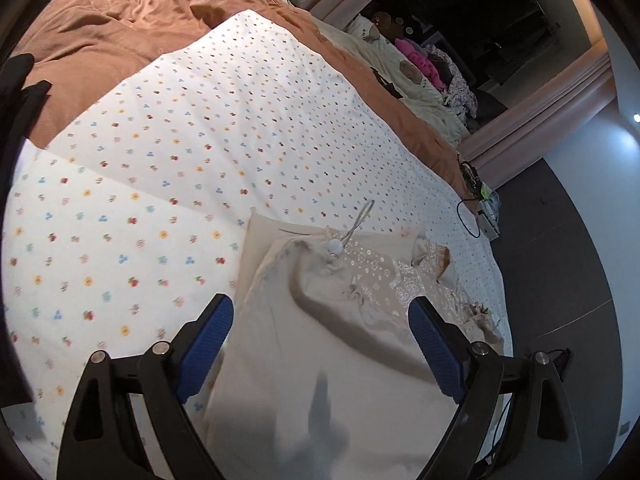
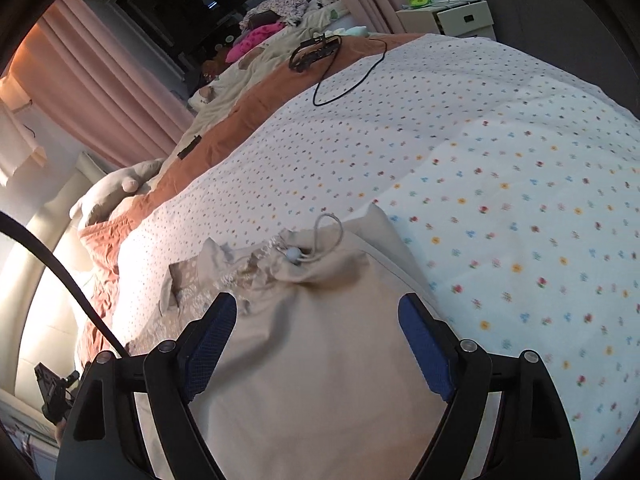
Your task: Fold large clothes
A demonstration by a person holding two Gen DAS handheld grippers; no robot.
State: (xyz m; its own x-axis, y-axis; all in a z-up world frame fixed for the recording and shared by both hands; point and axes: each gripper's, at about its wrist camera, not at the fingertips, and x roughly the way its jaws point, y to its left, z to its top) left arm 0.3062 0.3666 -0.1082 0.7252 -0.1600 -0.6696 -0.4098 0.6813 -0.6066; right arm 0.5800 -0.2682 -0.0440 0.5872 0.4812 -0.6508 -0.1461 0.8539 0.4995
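Note:
A beige garment [image 1: 312, 344] with a drawstring and white toggle [image 1: 334, 246] lies partly folded on the floral bedsheet [image 1: 180, 184]. A lace-patterned part [image 1: 384, 276] shows at its right. My left gripper [image 1: 320, 320] is open and hovers over the garment, holding nothing. In the right wrist view the same garment [image 2: 320, 352] lies below my right gripper [image 2: 316, 320], which is open and empty; the toggle [image 2: 292, 254] sits just beyond it.
An orange-brown quilt [image 1: 120, 24] covers the far side of the bed. A black cable and device [image 2: 320, 50] lie on the bed's far end. A pile of clothes [image 2: 276, 16] and a bedside box [image 2: 452, 16] stand beyond.

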